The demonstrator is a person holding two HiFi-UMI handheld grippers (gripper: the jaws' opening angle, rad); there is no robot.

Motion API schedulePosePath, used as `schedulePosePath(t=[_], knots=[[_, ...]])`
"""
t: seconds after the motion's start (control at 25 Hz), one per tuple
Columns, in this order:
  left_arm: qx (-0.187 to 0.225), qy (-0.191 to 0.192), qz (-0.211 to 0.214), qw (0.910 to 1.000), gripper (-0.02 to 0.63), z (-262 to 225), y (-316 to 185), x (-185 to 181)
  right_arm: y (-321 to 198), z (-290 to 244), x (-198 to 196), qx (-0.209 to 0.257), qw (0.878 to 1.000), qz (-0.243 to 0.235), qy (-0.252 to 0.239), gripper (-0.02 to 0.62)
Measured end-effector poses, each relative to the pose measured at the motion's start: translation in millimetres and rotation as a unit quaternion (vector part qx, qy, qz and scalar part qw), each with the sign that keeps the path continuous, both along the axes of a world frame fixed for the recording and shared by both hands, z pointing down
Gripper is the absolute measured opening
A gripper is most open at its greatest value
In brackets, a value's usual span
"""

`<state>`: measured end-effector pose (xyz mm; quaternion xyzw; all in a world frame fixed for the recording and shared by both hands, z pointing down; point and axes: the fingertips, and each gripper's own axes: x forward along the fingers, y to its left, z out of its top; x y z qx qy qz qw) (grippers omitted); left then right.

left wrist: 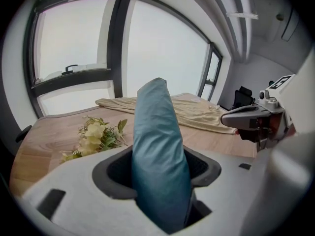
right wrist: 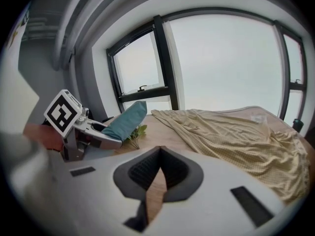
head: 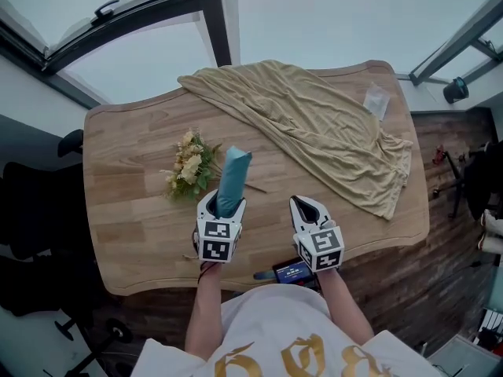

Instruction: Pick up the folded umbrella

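The folded umbrella [head: 233,181], in a teal sleeve, is lifted off the wooden table [head: 126,226] and stands tilted up and away from me. My left gripper [head: 222,204] is shut on its lower end; in the left gripper view the umbrella [left wrist: 160,151] fills the space between the jaws. My right gripper [head: 309,209] hovers just to the right over the table's front, shut and holding nothing. The right gripper view shows the umbrella [right wrist: 125,120] and the left gripper [right wrist: 93,134] at its left.
A bunch of pale yellow flowers [head: 189,167] lies just left of the umbrella. A beige cloth [head: 314,124] covers the table's back right, with a clear packet [head: 377,100] beside it. A small blue-screened device [head: 292,272] sits at the front edge. A black chair [head: 31,210] stands at the left.
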<state>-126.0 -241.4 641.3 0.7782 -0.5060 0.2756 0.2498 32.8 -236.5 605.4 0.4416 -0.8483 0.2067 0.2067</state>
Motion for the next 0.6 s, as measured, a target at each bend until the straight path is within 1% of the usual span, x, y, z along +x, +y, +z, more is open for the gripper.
schedulePosePath(t=[0.4,0.6], knots=[[0.039,0.027,-0.024,0.9986,0.288,-33,22,-7,18,-29,-3,0.032,0.999,-0.009,-0.004,0.011],[0.057,0.033,-0.026,0.9975,0.288,-48,36,-8,32,-41,-7,0.047,0.999,-0.013,-0.003,0.011]])
